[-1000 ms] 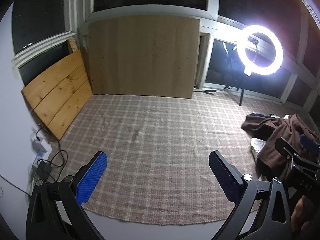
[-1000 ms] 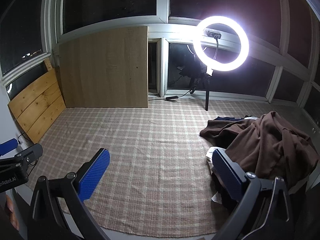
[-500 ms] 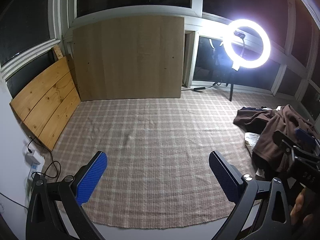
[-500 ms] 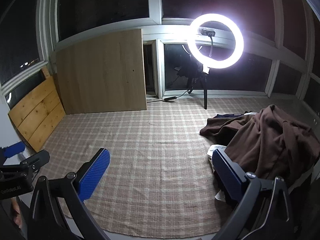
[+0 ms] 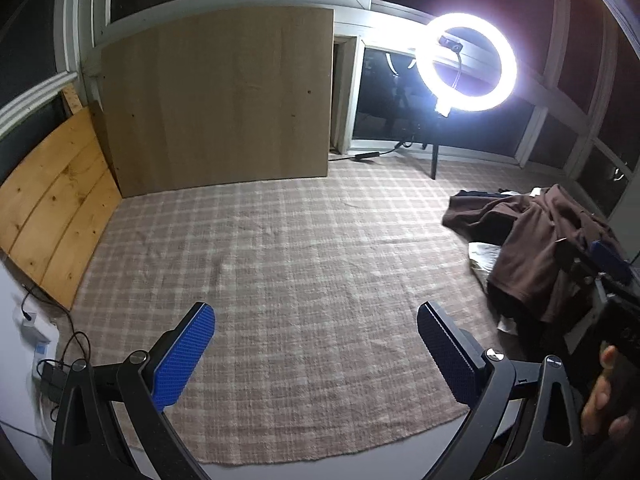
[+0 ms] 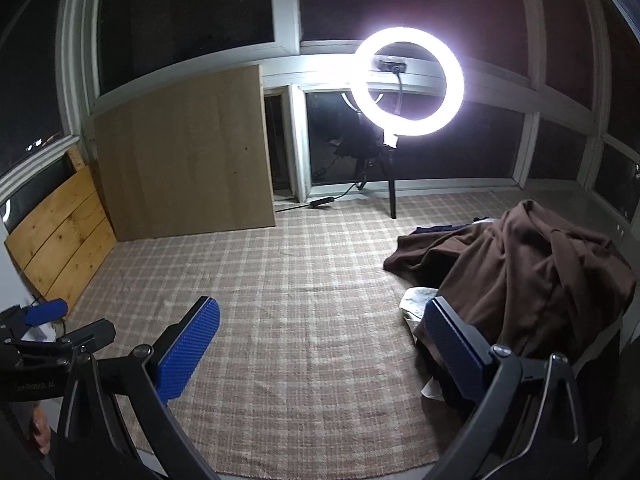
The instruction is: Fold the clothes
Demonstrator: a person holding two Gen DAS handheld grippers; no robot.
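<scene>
A heap of brown clothes lies at the right of the plaid rug, with a white garment showing under it. The heap also shows in the left wrist view. My right gripper is open and empty, its right finger close to the heap's near edge. My left gripper is open and empty above the rug, well left of the clothes. The right gripper shows at the right edge of the left wrist view.
A lit ring light on a stand stands at the back by dark windows. A large board and wooden planks lean on the back and left walls. Cables and a power strip lie at the left off the rug.
Both views have swung a little and tilted up: the ring light and the boards sit further left in the left wrist view. Both grippers stay open and empty.
</scene>
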